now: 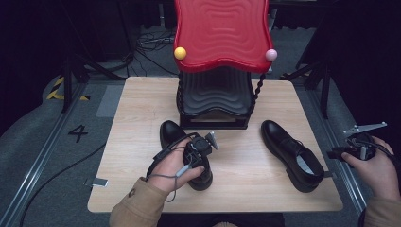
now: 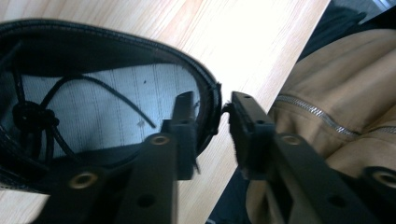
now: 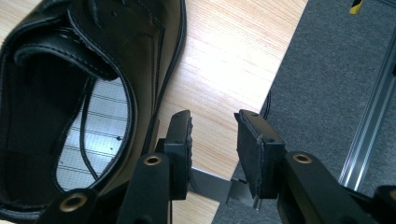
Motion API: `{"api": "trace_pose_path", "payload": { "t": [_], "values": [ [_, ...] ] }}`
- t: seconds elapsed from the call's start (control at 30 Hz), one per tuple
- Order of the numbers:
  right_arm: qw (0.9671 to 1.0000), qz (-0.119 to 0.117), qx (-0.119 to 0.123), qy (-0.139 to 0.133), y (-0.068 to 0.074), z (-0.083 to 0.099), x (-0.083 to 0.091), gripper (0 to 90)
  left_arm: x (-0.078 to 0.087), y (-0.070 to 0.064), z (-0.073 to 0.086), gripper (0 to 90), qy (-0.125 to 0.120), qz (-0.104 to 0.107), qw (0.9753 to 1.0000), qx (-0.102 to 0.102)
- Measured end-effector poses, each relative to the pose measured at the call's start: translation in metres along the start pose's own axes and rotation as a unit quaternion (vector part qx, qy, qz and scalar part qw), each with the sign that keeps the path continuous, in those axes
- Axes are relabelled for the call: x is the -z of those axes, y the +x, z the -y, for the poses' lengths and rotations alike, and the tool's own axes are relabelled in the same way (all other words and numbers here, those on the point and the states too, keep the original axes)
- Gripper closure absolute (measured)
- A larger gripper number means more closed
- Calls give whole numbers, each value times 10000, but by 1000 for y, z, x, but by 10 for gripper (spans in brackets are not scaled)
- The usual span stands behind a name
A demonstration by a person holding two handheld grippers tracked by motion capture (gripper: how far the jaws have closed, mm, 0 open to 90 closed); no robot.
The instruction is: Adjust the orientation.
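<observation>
Two hand-held grippers (image 1: 201, 146) (image 1: 359, 142), two black shoes (image 1: 177, 135) (image 1: 291, 151).

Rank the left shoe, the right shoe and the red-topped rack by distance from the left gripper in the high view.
From the left gripper:
1. Left shoe, directly under the gripper, its heel rim between the jaws.
2. Red-topped rack, just behind at the table's far middle.
3. Right shoe, across the table.

Left gripper (image 1: 211, 140) fingers (image 2: 184, 126) parted; right gripper (image 1: 333, 153) fingers (image 3: 180, 140) parted too.
</observation>
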State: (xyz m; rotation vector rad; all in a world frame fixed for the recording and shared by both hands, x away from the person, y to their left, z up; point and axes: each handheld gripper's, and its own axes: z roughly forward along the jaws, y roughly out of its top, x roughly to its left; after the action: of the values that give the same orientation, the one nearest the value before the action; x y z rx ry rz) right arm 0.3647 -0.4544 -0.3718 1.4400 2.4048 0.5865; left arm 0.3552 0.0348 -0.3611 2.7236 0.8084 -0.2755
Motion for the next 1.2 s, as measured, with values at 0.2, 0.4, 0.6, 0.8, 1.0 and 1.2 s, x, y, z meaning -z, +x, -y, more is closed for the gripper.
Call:
{"api": "trace_pose_path", "payload": {
  "t": [0.2, 0.4, 0.6, 0.8, 1.0, 1.2],
  "values": [
    [9997, -220, 88, -108, 12, -7, 3, 654, 20, 6, 10, 642, -508, 55, 9987, 59],
    [9972, -687, 164, -240, 36, -24, 3, 639, 39, 21, 31, 615, -870, -93, 9952, 430],
    [9935, -1098, 257, -174, 61, -41, -2, 642, 43, 31, 43, 607, -1006, -195, 9926, 655],
    [9866, -1526, 564, -106, 97, -69, -16, 629, 45, 38, 54, 605, -1082, -181, 9906, 819],
    [9765, -1954, 914, 26, 142, -100, -36, 617, 50, 47, 68, 600, -1154, -160, 9881, 1005],
    [9682, -2184, 1208, 148, 176, -122, -46, 617, 51, 52, 76, 583, -1170, -209, 9862, 1153]
  ]
}}
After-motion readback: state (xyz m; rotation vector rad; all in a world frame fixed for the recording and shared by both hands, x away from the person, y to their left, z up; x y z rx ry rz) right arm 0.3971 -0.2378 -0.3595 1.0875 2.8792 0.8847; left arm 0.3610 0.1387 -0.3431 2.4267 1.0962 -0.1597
